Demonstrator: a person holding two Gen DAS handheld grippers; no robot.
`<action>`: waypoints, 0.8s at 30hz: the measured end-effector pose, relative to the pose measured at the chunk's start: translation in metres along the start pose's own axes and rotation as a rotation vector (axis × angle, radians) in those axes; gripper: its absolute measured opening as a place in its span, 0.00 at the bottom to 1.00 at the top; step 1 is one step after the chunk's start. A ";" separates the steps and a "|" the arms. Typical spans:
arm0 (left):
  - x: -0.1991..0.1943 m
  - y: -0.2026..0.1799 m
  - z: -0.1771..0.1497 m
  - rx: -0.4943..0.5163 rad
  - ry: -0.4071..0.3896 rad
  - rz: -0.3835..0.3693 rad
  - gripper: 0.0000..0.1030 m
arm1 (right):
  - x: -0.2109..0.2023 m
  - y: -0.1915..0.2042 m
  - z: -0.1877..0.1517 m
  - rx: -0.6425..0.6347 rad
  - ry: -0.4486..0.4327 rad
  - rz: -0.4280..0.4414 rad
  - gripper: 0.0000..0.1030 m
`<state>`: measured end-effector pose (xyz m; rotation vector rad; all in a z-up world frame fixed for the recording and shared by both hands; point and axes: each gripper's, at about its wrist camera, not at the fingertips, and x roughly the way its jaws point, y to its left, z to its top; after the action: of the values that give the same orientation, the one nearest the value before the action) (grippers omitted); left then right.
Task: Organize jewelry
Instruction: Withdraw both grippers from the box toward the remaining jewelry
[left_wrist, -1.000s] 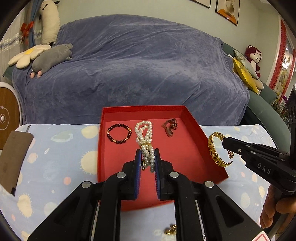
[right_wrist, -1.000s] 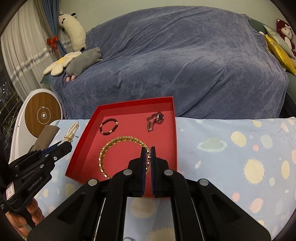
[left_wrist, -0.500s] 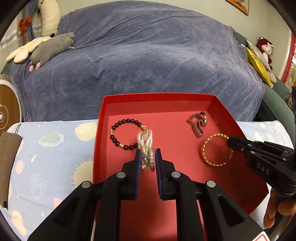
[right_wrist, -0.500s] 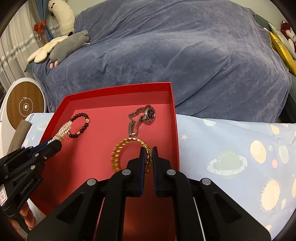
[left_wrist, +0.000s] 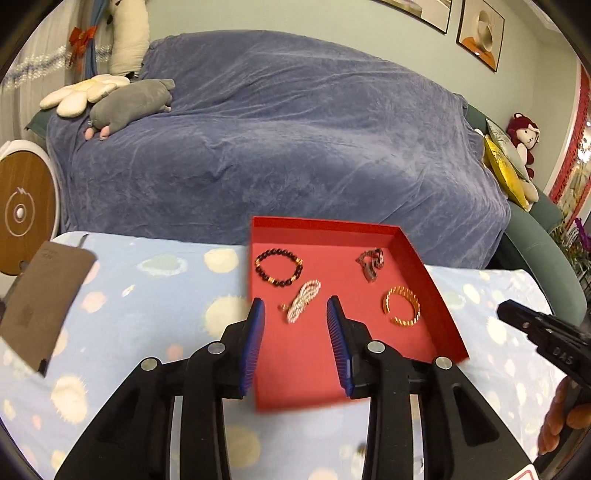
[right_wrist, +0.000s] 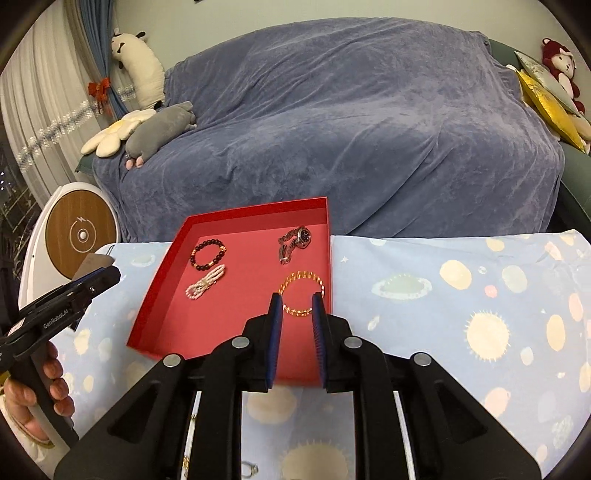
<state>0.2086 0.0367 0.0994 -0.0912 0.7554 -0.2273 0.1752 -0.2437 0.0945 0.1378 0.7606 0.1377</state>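
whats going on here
A person is sorting jewelry with two handheld grippers. Both the left gripper and right gripper are open and empty over the shallow red tray. In it lie a dark bead bracelet, white pearl strand, metal wristwatch and gold chain bracelet.

Even indoor light, soft shadows, fisheye-bent dark corners, slight blur.

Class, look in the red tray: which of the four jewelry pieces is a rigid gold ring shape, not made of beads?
The gold bangle, lying in the red tray just ahead of the right gripper. The dark bead bracelet and pearl bracelet are beaded; the watch is silver.
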 end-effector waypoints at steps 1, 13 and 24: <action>-0.009 -0.001 -0.006 0.004 0.001 0.008 0.33 | -0.012 0.003 -0.008 -0.009 -0.004 -0.004 0.19; -0.051 -0.003 -0.110 -0.075 0.121 -0.004 0.34 | -0.054 0.024 -0.108 -0.007 0.073 0.024 0.22; -0.031 -0.004 -0.138 -0.044 0.181 0.001 0.40 | -0.015 0.044 -0.122 -0.055 0.154 0.054 0.35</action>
<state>0.0910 0.0399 0.0204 -0.1134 0.9408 -0.2196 0.0766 -0.1944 0.0242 0.0959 0.9061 0.2223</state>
